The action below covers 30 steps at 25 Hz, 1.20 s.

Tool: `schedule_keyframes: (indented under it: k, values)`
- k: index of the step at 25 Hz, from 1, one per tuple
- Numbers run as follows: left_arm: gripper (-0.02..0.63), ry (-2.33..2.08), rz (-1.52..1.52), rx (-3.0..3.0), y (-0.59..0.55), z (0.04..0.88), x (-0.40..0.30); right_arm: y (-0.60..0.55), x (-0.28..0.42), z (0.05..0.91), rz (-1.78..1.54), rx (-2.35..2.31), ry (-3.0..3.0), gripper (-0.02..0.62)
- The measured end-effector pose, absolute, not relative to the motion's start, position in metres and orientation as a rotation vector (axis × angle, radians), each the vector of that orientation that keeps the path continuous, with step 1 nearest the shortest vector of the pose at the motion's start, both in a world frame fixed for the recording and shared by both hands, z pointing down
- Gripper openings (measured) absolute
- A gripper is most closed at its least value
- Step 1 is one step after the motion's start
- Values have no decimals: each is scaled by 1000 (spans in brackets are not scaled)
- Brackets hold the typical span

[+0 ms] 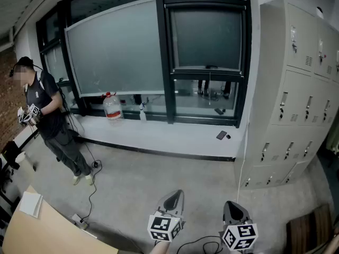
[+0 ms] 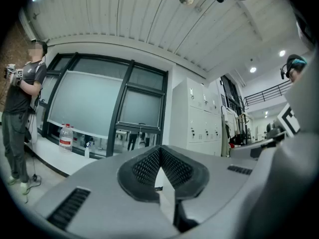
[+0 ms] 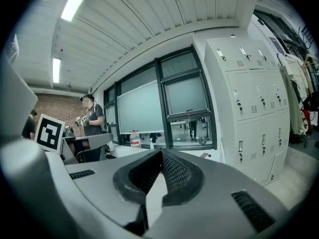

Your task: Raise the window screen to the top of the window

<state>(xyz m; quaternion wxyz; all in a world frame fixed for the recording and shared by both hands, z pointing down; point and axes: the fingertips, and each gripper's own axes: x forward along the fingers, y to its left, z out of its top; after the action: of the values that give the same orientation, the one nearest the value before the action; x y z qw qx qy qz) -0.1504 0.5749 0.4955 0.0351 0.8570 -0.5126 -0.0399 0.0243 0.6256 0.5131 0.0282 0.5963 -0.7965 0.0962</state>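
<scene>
The window screen (image 1: 207, 32) covers the upper part of the narrow right-hand window; its bottom bar (image 1: 210, 67) sits about halfway up the pane, with a thin cord hanging below it. The screen also shows far ahead in the left gripper view (image 2: 142, 107) and the right gripper view (image 3: 186, 94). My left gripper (image 1: 175, 196) and right gripper (image 1: 233, 205) are low at the front, side by side, several steps back from the window. Both point at it. The left gripper (image 2: 159, 156) and the right gripper (image 3: 160, 158) each have their jaws closed together with nothing between them.
A person (image 1: 52, 115) holding grippers stands at the left by the wide window. A water jug (image 1: 112, 106) and a spray bottle (image 1: 142, 112) sit on the low sill (image 1: 175, 136), with a phone (image 1: 221, 135) further right. Grey lockers (image 1: 296, 89) stand at the right. A wooden desk (image 1: 47, 229) is front left.
</scene>
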Motion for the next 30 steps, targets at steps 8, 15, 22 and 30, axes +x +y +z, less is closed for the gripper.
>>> schedule_keyframes:
  k: [8, 15, 22, 30]
  values:
    - [3, -1562, -168, 2676, 554, 483, -131, 604, 33, 511, 215, 1802, -2461, 6]
    - [3, -1553, -165, 2647, 518, 492, -130, 568, 41, 519, 287, 1816, -2460, 6]
    - [5, -1566, -210, 2670, 406, 490, -126, 463, 45, 525, 252, 1811, -2461, 6]
    - [5, -1553, -253, 2728, 250, 459, -135, 298, 36, 484, 195, 1840, -2495, 6]
